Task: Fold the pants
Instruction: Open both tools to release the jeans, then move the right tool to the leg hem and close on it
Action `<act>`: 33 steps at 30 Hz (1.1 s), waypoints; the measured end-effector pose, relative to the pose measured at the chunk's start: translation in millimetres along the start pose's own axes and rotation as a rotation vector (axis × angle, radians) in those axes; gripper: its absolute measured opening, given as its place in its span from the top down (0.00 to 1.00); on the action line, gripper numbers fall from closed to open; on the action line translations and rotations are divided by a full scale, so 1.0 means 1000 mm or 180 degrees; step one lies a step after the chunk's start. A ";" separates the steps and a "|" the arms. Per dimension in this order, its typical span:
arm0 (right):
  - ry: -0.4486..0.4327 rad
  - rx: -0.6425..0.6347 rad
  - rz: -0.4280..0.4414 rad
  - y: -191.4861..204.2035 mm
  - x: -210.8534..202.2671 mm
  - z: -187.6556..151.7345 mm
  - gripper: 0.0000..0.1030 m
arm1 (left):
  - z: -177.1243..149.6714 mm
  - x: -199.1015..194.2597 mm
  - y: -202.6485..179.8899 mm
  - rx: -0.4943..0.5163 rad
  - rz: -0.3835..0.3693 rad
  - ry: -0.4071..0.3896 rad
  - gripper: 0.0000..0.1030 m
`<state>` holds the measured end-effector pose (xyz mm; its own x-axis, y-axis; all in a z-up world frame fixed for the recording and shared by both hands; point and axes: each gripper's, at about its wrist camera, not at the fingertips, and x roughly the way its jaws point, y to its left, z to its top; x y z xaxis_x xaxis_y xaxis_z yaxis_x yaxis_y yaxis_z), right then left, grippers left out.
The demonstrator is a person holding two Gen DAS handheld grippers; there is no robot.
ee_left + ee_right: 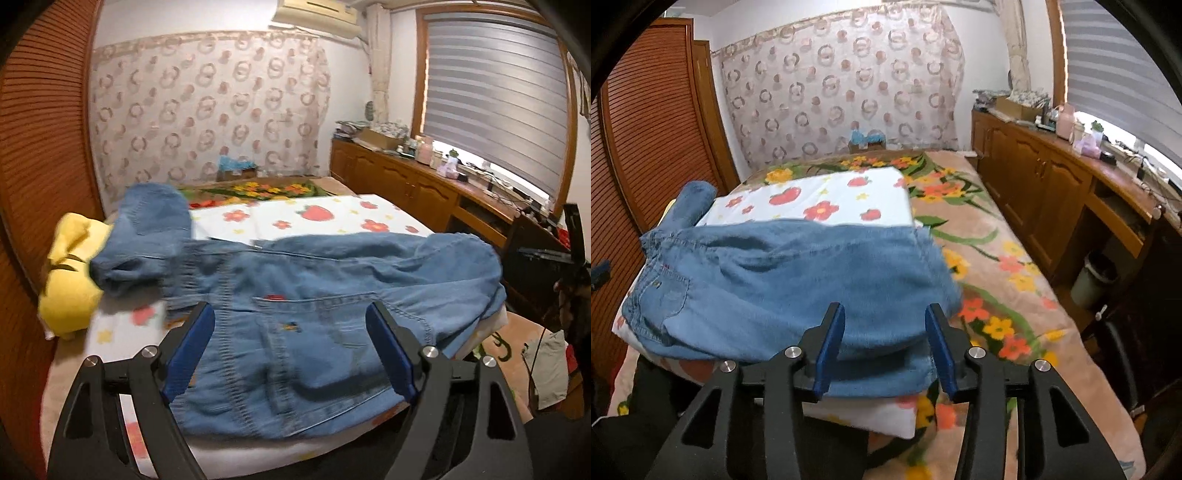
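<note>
A: How do we stand? 
B: Our left gripper [290, 314] hangs over the waist end of the pants [295, 295], jaws spread wide with nothing between them; the blue fingers [192, 343] frame the back pocket.

A: And the other side?
B: Our right gripper [884, 321] hangs over the leg end, also spread and empty.

A: Where do the pants lie?
B: One pair of blue denim pants [783, 280], across the white strawberry-print pad [827, 199] on the floral bed cover [1004, 280]; the leg end hangs past the pad's edge.

A: Any writing?
B: We see a small red tag [275, 297] at the pocket, too blurred to read.

A: Anything else?
B: One yellow cloth [70, 273] beside the waist.
</note>
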<state>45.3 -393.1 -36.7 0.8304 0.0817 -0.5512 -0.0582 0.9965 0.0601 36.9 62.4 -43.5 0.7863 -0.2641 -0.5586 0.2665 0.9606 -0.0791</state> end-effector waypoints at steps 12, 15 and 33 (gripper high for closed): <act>0.0135 0.0155 -0.0221 -0.011 0.040 -0.022 0.52 | -0.017 0.063 -0.049 0.0124 -0.0140 0.0269 0.18; 0.0164 0.0221 -0.0171 -0.016 0.056 -0.026 0.52 | -0.022 0.074 -0.055 0.0144 -0.0113 0.0318 0.18; 0.0311 0.0417 -0.0122 -0.024 0.072 -0.021 0.47 | -0.032 0.092 -0.055 -0.0017 -0.0094 0.0450 0.18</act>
<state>94.4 -411.1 -95.4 0.7723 0.0514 -0.6331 0.0506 0.9886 0.1420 77.0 -12.0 -117.3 0.6916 -0.2777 -0.6667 0.2851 0.9531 -0.1013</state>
